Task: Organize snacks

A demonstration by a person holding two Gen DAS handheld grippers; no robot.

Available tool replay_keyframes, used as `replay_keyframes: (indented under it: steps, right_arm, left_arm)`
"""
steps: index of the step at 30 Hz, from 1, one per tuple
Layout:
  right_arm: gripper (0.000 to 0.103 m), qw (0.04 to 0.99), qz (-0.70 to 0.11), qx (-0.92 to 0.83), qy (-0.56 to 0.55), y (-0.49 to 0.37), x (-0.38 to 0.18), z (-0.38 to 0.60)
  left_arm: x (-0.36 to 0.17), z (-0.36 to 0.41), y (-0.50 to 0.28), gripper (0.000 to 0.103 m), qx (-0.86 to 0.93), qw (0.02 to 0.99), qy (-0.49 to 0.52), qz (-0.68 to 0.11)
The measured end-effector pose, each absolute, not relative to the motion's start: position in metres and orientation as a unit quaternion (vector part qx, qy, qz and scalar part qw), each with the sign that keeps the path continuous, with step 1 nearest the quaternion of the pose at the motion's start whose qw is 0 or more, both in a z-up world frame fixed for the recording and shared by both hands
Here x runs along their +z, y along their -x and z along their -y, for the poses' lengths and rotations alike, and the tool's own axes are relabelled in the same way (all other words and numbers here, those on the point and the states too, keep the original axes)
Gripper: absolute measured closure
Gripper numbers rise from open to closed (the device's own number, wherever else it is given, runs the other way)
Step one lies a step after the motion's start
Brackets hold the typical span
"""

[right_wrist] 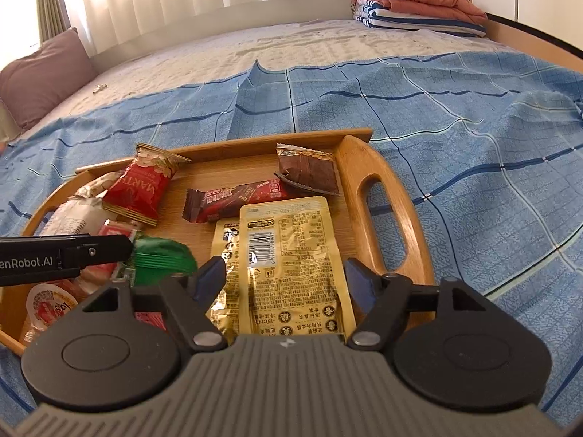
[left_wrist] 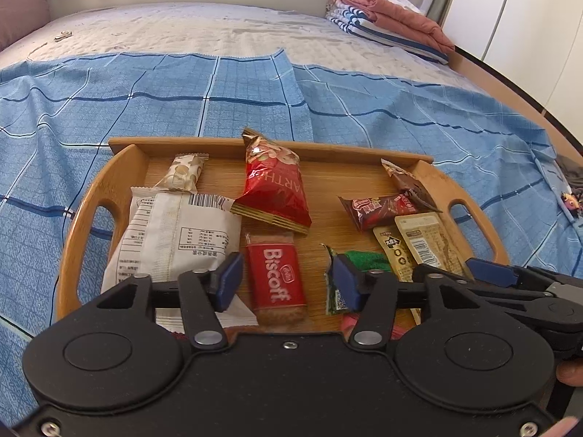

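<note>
Two gold pouches [right_wrist: 291, 255] lie lengthwise away from the camera on the wooden tray [right_wrist: 368, 182], barcodes up, right between the right gripper's [right_wrist: 286, 284] spread jaws, no pad pressing. Over on the left, the red Biscoff biscuit [left_wrist: 277, 276] runs the same way between the left gripper's [left_wrist: 288, 284] parted pads, untouched. Behind sits a red "MART…" bag [right_wrist: 140, 189].

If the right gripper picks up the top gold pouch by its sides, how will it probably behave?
The gold pouch looks flat and wrinkled, so it will probably flop and buckle between the right gripper pads. Its glossy foil may slip. It lies partly over a second gold pouch, which might drag along.
</note>
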State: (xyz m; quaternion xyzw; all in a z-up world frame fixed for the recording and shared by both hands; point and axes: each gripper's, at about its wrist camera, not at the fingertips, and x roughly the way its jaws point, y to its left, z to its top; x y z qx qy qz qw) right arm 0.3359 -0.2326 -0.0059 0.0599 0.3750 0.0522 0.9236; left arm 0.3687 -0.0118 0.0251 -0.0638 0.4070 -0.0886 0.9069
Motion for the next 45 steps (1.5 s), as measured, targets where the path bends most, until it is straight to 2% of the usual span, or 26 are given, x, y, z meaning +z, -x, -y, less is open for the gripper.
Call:
replay_keyframes:
  steps: [3, 7, 11, 18, 25, 34, 45]
  right_arm:
    - [0.015, 0.925, -0.372, 0.054, -0.063, -0.333, -0.003, 0.235]
    - [0.011, 0.931, -0.358, 0.053, -0.054, -0.327, 0.008, 0.237]
    - [0.006, 0.936, -0.344, 0.053, -0.051, -0.319, 0.02, 0.238]
    - [0.0, 0.942, -0.33, 0.052, -0.029, -0.303, 0.036, 0.235]
    - [0.0, 0.948, -0.317, 0.032, 0.026, -0.287, 0.051, 0.224]
    - [0.0, 0.957, -0.289, 0.037, -0.003, -0.254, 0.071, 0.223]
    - [0.0, 0.963, -0.265, 0.048, -0.005, -0.197, 0.087, 0.22]
  left_arm:
    - [0.03, 0.014, -0.365, 0.039, -0.095, 0.907, 0.06, -0.406]
    - [0.039, 0.016, -0.357, 0.022, -0.098, 0.912, 0.056, -0.395]
    - [0.049, 0.018, -0.348, 0.013, -0.089, 0.918, 0.049, -0.384]
    - [0.062, 0.013, -0.328, 0.009, -0.076, 0.925, 0.039, -0.371]
    - [0.077, 0.006, -0.304, 0.005, -0.07, 0.931, 0.03, -0.358]
    - [0.101, -0.003, -0.252, 0.0, -0.056, 0.944, 0.009, -0.326]
    - [0.13, -0.007, -0.174, 0.0, -0.064, 0.952, -0.013, -0.299]
